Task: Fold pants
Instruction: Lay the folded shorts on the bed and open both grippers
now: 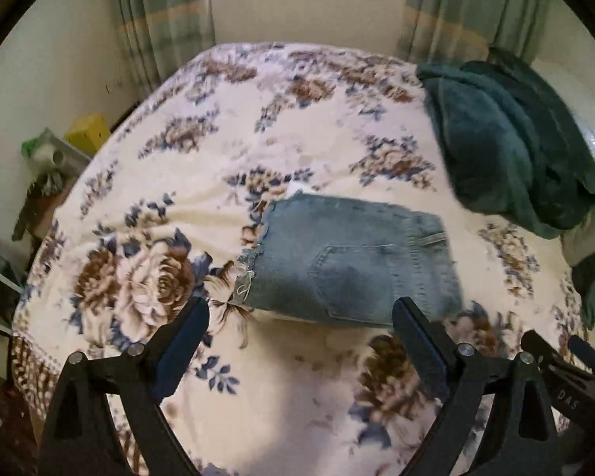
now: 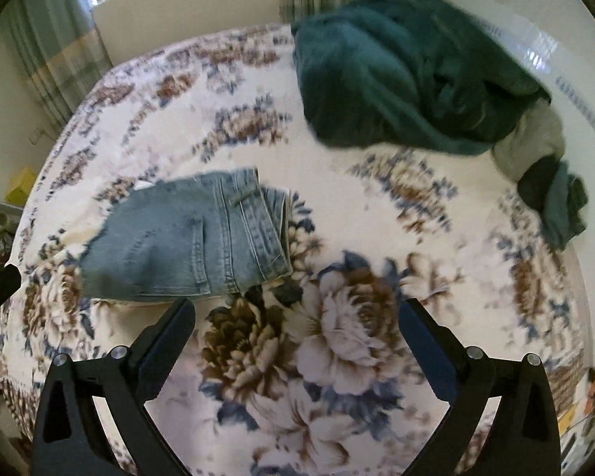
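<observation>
The jeans [image 1: 349,261] lie on the bed [image 1: 258,396] as a compact folded packet, back pocket up, waistband to the right and the frayed hem to the left, so the folding looks all but finished and the step in hand is, by my judgement, letting go and backing away without disturbing it. Both sets of fingers stand wide apart and hold nothing: the left gripper [image 1: 301,329] hovers just short of the packet's near edge, and the right gripper [image 2: 297,333] hovers over bare bedspread with the jeans [image 2: 186,238] ahead and to its left. To do this well, I would lift both straight up and back rather than sweep sideways, since a finger catching the near edge could drag the top layer open; a light press along the fold first may help thick denim stay flat. The pictures are slightly blurred, so I cannot tell how square the layers sit. Counted: one pair of jeans, two grippers, one dark green blanket heap [image 2: 408,71] well apart at the far right of the bed, and one grey-and-green bundle [image 2: 543,178] beside it.
</observation>
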Demonstrator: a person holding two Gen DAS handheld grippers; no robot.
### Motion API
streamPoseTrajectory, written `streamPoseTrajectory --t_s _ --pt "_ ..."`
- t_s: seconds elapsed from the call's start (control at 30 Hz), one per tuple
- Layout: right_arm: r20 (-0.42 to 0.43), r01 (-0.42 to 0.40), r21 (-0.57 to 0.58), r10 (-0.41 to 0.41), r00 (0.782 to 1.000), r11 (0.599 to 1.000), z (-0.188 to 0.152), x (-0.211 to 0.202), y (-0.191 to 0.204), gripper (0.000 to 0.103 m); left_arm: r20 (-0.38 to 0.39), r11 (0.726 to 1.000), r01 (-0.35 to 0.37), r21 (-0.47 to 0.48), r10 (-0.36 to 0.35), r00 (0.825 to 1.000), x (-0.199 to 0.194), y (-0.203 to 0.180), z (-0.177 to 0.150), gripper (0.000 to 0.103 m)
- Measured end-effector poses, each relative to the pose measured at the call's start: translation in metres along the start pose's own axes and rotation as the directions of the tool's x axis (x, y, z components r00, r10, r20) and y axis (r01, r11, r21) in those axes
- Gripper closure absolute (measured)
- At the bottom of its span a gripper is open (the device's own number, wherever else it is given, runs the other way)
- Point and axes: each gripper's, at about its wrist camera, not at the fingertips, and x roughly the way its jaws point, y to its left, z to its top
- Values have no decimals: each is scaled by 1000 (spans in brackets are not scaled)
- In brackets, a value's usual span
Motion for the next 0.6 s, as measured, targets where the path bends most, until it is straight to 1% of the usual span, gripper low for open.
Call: streamPoseTrajectory --t_s 0.17,0.23,0.27,0.3,0.37,0.43,0.53,0.6 --pt "100 -11 -30 14 995 999 -8 -108 -16 0 57 999 9 36 -11 998 -83 -15 -13 9" --pt "127 -18 -37 23 992 999 -13 -149 -23 0 79 999 13 49 -17 997 -121 -20 -20 9" --pt "147 -30 -38 35 988 999 -18 -176 -28 0 90 998 11 54 -16 996 -136 -21 -23 9" --pt "165 -30 -38 36 986 999 -22 -197 -32 0 107 998 10 58 -17 994 -159 -22 -28 9" --pt "193 -32 -45 40 980 998 -34 -240 -38 0 138 998 11 61 -20 990 -190 -22 -36 9" --pt "214 -34 -54 45 976 998 -45 -274 -43 0 168 999 6 51 -15 986 -228 -20 -45 9" --pt "250 -17 -71 34 968 997 -61 -329 -49 0 200 999 26 38 -33 979 -271 -16 -54 9" --pt "283 1 -80 22 959 997 -71 -363 -49 0 216 999 37 36 -44 975 -291 -15 -58 9"
